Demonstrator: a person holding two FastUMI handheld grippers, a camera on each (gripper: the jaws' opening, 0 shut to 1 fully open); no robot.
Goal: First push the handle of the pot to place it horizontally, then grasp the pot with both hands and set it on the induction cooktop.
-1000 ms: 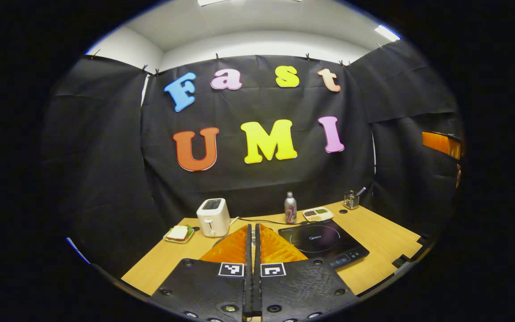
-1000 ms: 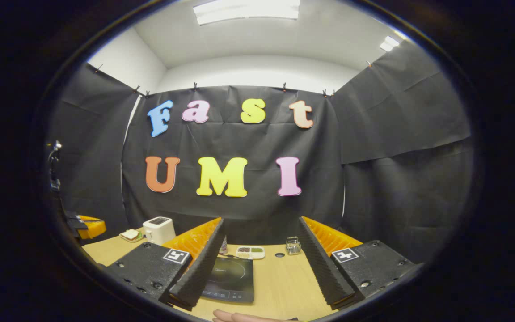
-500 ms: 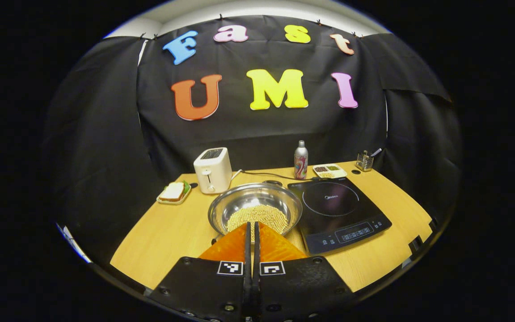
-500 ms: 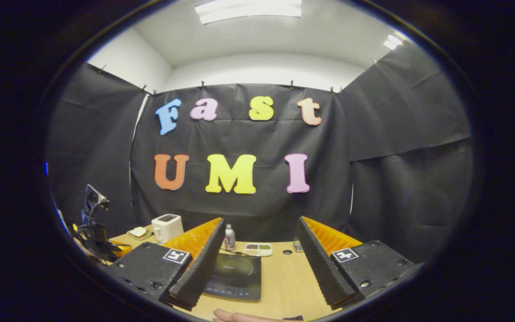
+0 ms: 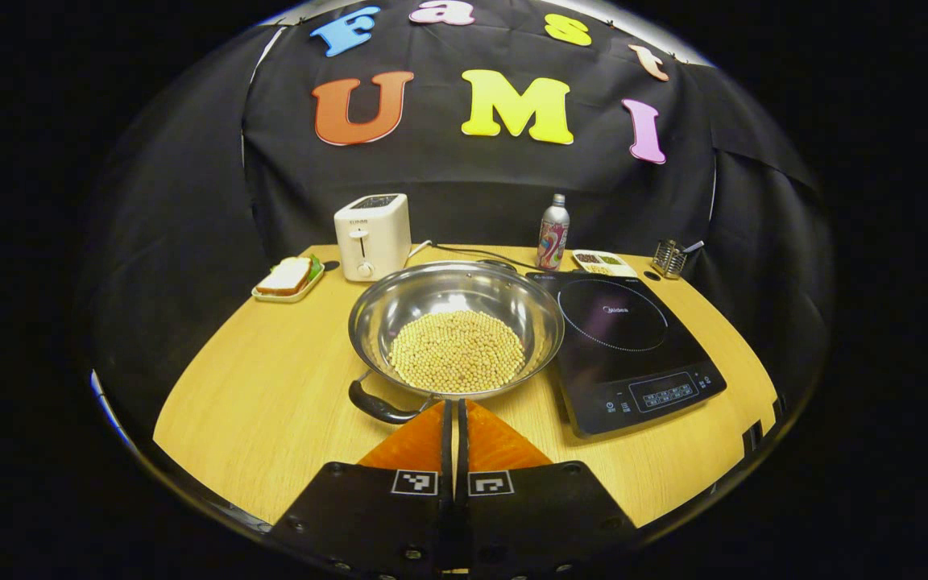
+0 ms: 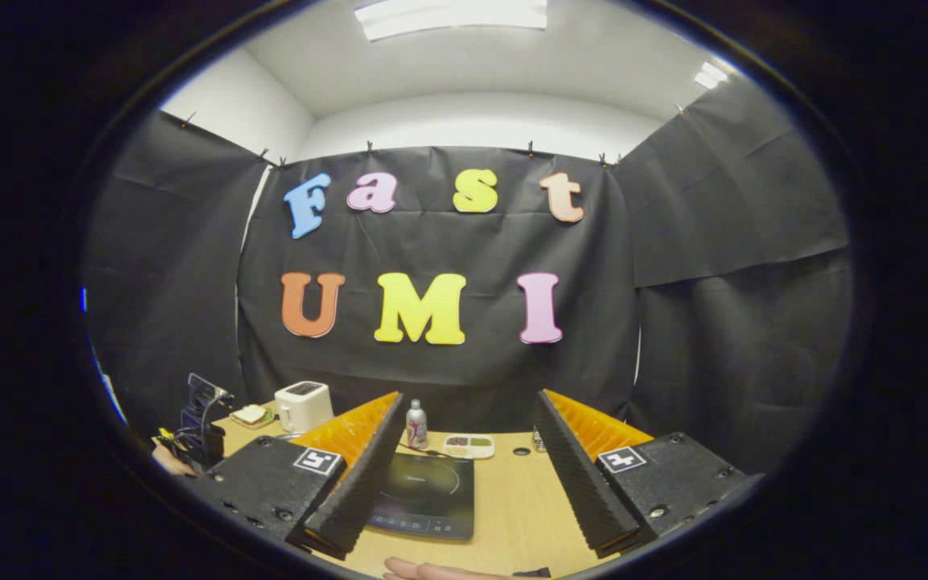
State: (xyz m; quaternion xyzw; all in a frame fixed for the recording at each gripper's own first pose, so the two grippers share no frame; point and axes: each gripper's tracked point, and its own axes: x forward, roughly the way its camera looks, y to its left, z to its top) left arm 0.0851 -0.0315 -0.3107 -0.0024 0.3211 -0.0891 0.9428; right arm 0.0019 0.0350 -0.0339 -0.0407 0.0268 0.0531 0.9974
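**Spotter:** Where is the pot from where you sit?

**Operator:** In the left gripper view the steel pot (image 5: 456, 326), with its layer of pale beans (image 5: 457, 350), sits mid-table just ahead of my left gripper (image 5: 456, 419). Its jaws are pressed together with nothing between them. The near black handle (image 5: 381, 405) lies just left of the fingertips, at the pot's near-left rim; a second one seems to peek over the far rim, but I can't be sure.

**Spotter:** So the handle axis?

**Operator:** It runs near-to-far, slightly skewed, I judge. To lay it horizontal I'd push the near handle sideways with the closed tips. The left gripper is clearly the closer one.

**Spotter:** And the right?

**Operator:** In the right gripper view my right gripper (image 6: 468, 463) is spread wide and empty, above the induction cooktop (image 6: 425, 498).

**Spotter:** Room to turn?

**Operator:** The cooktop (image 5: 631, 346) touches or nearly touches the pot's right side, so I'd swing the handle left, toward bare wooden table (image 5: 271, 379). The toaster (image 5: 372, 235) and sandwich plate (image 5: 287, 279) are beyond, apart from the pot. The near table edge is close under my fingers.
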